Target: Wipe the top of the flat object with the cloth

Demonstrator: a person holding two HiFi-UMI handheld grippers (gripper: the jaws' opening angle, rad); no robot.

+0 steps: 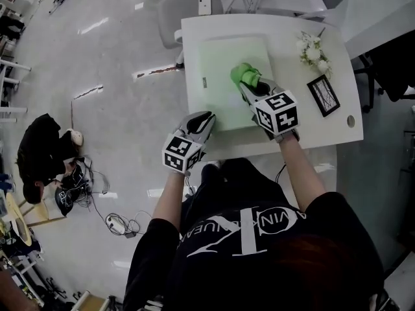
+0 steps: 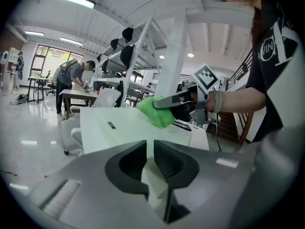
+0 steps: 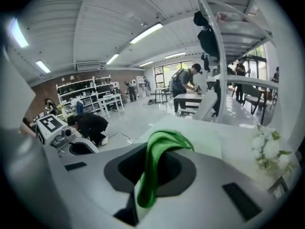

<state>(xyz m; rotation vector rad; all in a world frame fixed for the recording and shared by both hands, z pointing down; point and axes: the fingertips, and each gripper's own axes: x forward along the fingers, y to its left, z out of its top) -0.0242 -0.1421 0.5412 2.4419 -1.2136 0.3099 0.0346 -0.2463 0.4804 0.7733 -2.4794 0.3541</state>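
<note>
The white table stands on a glossy pale floor. Most of its left half is covered by the flat object, a pale green sheet lying flat with its near edge close to the table's front edge. A person in a black shirt stands at the near side and reaches both arms over it.

The right gripper is stretched out over the middle of the sheet. Its jaws are clenched on the green cloth, which bunches at the tips against the sheet's top. In the right gripper view a tail of the cloth hangs back between the jaws.

The left gripper sits low at the sheet's near left corner. Its jaws are drawn in to a thin slit with nothing gripped between them.

On the table's right side, clear of the sheet, a black frame lies flat. Beyond it, near the far corner, is a sprig of white flowers.
</note>
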